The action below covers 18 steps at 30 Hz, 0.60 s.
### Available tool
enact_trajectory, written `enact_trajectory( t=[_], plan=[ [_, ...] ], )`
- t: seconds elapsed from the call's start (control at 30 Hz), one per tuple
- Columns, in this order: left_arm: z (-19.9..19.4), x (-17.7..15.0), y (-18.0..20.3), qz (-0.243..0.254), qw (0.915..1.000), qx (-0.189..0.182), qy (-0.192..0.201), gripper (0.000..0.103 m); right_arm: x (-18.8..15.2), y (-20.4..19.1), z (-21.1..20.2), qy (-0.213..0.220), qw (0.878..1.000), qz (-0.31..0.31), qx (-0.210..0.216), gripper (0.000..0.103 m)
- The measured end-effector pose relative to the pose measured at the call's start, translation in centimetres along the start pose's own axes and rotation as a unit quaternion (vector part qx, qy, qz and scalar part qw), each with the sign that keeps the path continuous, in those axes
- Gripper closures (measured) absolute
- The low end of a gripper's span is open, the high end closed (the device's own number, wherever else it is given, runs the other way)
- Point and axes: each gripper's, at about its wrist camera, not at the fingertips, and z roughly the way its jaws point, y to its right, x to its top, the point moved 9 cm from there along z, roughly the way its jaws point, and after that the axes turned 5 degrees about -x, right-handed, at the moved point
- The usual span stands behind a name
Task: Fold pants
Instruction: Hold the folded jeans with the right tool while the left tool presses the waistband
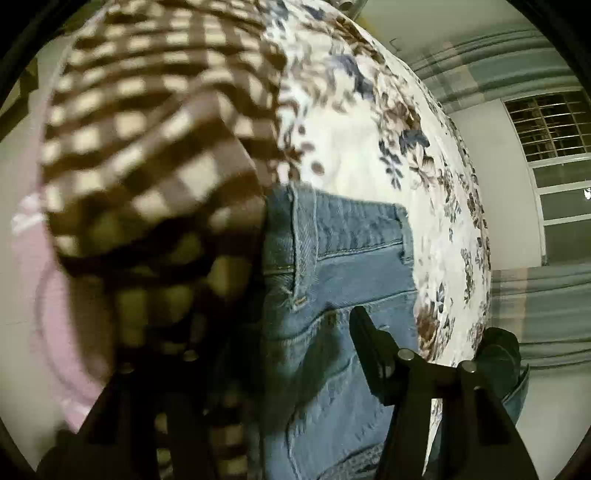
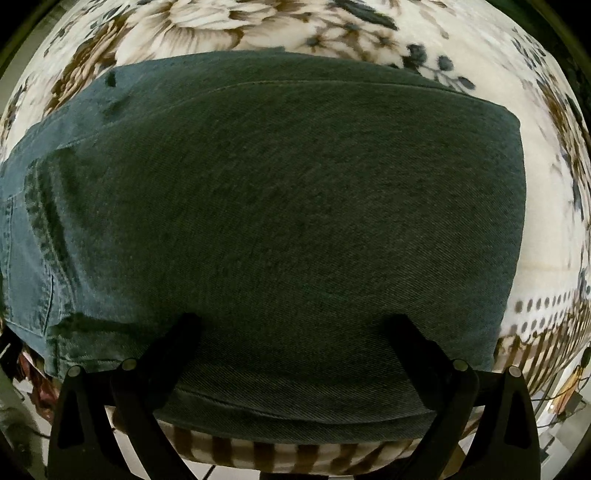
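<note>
Blue denim pants (image 2: pixel 288 221) lie folded on a floral blanket (image 2: pixel 221 26) and fill the right wrist view. My right gripper (image 2: pixel 295 325) is open, its two black fingers (image 2: pixel 177 343) spread wide just over the near folded edge, holding nothing. In the left wrist view the pants' waistband and seams (image 1: pixel 332 266) lie on the blanket (image 1: pixel 369 155). My left gripper (image 1: pixel 269 332) is over the denim; its right finger (image 1: pixel 369 339) shows, its left finger is lost in dark blur under checked cloth.
A brown checked cloth (image 1: pixel 155 140) hangs blurred close to the left camera. Pink fabric (image 1: pixel 55 314) is at the far left. A window (image 1: pixel 554 155) and grey curtains (image 1: pixel 546 314) are at the right. The blanket's striped edge (image 2: pixel 295 458) drops off near me.
</note>
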Motion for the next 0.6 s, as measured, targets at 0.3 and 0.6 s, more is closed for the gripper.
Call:
enact_trajectory(
  t=[0.3, 0.6],
  plan=[
    [-2.0, 6.4, 3.4, 0.074, 0.997, 0.02, 0.011, 0.038, -0.5, 0.4, 0.0, -0.009, 1.0, -0.006, 0.003, 0.0],
    [9.2, 6.4, 2.4, 0.19, 0.9605, 0.088, -0.183, 0.036, 0.2, -0.1, -0.2, -0.014, 1.0, 0.0, 0.001, 0.0]
  ],
)
